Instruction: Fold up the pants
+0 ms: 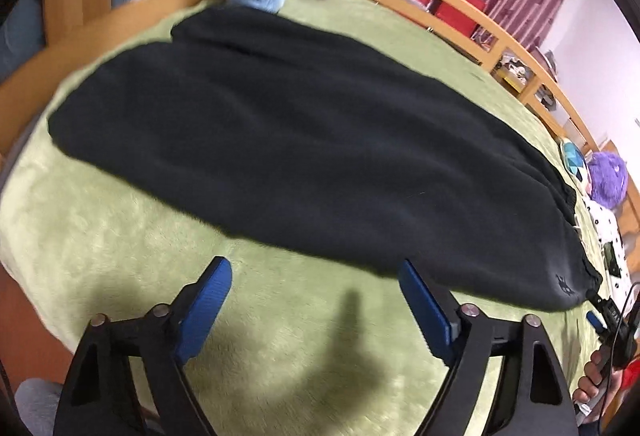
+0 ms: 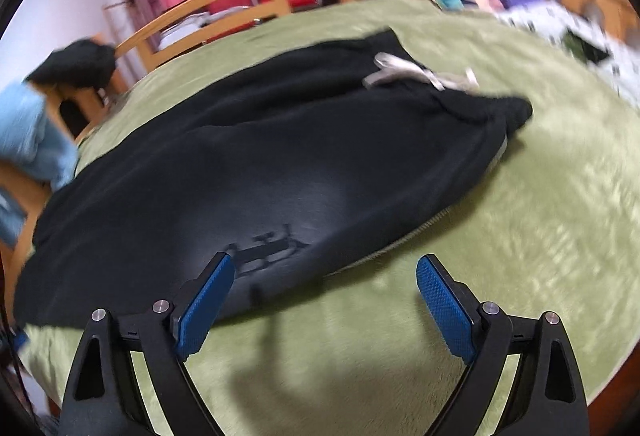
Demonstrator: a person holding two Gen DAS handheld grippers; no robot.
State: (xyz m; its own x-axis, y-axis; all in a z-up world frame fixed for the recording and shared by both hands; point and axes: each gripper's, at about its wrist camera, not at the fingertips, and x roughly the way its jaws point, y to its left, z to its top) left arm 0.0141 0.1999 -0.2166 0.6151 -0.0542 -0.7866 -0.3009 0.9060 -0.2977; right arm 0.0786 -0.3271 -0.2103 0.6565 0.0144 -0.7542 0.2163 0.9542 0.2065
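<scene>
Jaws of left gripper (image 1: 316, 280) and right gripper (image 2: 326, 274) wide apart, empty, above black pants (image 1: 280, 140).

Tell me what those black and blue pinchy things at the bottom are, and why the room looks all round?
Those are two claws that a person holds, one in each hand. Each has a small camera looking forward along its fingers, and its wide lens bends the room round. One picture comes from the left claw, the other from the right claw. Dark pants lie flat on a green blanket, their pale drawstring showing at the waist. Both claws are open and hold nothing yet. They are there to fold the pants.
</scene>
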